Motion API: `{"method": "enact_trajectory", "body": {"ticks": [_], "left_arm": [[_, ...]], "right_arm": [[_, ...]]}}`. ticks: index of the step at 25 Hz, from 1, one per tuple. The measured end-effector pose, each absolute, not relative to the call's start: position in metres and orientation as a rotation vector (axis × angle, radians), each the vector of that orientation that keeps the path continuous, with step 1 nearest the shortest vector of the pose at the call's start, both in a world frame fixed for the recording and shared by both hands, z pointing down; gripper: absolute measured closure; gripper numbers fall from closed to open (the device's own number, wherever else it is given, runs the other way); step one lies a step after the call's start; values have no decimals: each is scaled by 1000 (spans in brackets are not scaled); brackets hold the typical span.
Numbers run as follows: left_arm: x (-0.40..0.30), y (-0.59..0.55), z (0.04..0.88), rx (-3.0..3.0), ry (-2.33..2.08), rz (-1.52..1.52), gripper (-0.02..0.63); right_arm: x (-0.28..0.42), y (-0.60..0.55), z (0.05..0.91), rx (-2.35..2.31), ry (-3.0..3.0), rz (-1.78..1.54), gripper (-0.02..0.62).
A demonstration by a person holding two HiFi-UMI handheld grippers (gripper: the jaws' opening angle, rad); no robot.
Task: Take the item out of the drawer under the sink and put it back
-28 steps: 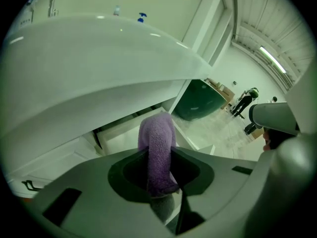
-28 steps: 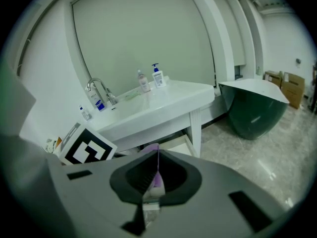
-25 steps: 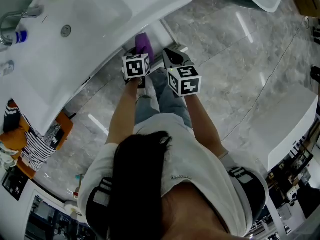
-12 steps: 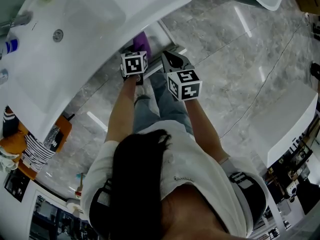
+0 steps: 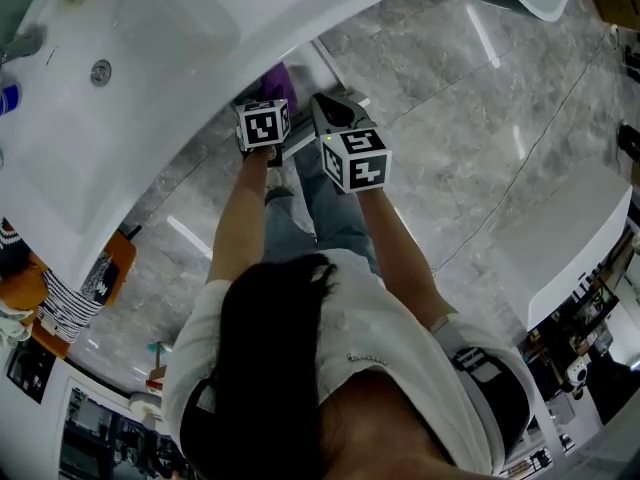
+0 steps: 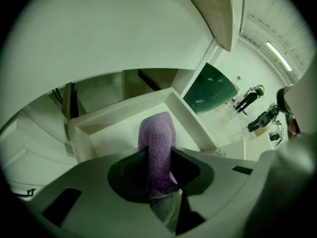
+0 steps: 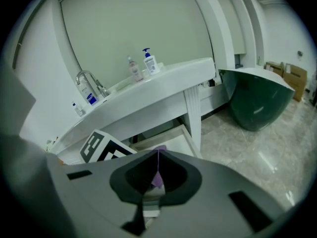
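Presently, the put-back half of the task is judged to be in hand. The purple towel (image 6: 156, 130) is being clamped by the left claw (image 6: 157, 157), with the jaws pressing on both sides of the folded cloth. The towel is being held out over the open drawer (image 6: 124, 108) under the sink (image 5: 200, 28). Whether its far end is already touching the drawer floor cannot be told. The right claw (image 7: 157, 175) is being kept fully together with nothing between its jaws; only a sliver of purple is being seen beyond them. The next move is being judged to call for the towel to be lowered inside the drawer walls and clear of the front rim. The left jaws would then be parted and the drawer pushed shut, a job for which the closed right claw is being kept free. The drawer is being carried under a white bench (image 7: 163, 83), on which a tap (image 7: 89, 81) and pump bottles (image 7: 149, 61) are standing. The floor (image 5: 450, 98) is grey polished stone in which ceiling lights are being reflected. A dark green tub (image 7: 255, 100) is standing beside the bench.
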State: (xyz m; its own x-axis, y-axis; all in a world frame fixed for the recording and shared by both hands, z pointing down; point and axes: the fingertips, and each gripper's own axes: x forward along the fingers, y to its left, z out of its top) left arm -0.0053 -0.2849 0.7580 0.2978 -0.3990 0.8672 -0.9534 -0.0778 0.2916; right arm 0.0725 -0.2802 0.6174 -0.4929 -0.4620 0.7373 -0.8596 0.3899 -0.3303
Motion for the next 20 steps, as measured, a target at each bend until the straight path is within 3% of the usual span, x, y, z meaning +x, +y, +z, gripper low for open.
{"method": "enact_trajectory", "body": {"ticks": [20], "left_arm": [[-3, -292, 791, 1603, -1256, 749, 505]], "right_arm": [[74, -296, 661, 1096, -1989, 1106, 580]]}}
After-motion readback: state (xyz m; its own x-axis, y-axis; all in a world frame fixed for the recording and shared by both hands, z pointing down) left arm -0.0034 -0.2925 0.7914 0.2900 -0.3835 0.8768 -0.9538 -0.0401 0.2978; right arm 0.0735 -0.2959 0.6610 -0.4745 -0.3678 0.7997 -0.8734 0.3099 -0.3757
